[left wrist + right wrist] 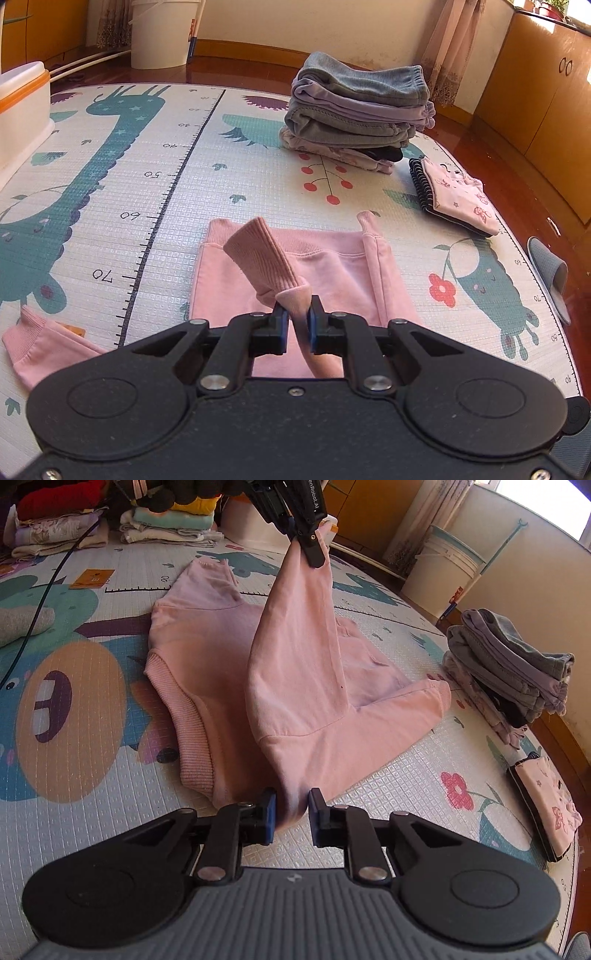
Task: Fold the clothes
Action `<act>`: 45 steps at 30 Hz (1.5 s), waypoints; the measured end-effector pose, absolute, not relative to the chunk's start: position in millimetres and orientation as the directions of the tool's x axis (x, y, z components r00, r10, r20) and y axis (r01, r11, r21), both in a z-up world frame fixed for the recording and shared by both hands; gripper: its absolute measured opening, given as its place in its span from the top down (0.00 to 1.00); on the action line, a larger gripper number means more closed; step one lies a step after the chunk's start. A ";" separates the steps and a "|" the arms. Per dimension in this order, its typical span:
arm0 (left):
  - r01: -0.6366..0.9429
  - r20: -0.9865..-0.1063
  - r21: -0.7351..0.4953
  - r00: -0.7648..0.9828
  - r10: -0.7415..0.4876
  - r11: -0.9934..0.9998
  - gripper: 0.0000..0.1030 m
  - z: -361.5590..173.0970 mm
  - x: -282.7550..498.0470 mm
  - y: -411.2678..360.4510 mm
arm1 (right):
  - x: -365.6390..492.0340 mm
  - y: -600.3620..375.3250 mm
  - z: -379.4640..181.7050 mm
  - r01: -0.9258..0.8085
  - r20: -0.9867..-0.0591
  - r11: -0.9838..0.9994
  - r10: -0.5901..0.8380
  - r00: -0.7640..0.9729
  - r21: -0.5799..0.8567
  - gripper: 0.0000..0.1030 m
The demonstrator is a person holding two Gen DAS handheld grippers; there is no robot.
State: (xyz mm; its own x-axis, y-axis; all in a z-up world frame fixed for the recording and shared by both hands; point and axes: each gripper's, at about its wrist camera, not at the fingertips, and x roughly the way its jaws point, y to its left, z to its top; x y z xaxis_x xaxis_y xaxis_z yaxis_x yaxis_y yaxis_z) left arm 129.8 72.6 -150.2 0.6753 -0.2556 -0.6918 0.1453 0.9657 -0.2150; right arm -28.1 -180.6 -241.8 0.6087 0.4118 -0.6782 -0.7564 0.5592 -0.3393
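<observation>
Pink sweatshirt (295,266) lies on the play mat (155,155), body flat. Left wrist view: left gripper (297,317) is clenched on a sleeve near its ribbed cuff (258,254), which stands lifted above the body. Folded stack (354,110) sits well apart, further back.

Right wrist view: right gripper (291,808) has a bunched fold of the sweatshirt's near edge between its pads, which appear to be gripping it. Left gripper (310,542) holds the sleeve high, so it hangs in a taut drape.

Risk: thin pinch at the right could slip under tension; sleeve may land skewed or drag the body into wrinkles.
</observation>
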 end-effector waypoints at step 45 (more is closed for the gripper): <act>0.159 -0.773 -0.429 0.445 -0.453 0.889 0.94 -232.1 318.0 -23.1 | 5.4 -164.5 -237.7 -0.808 -0.645 0.589 0.619 0.449 0.002 0.54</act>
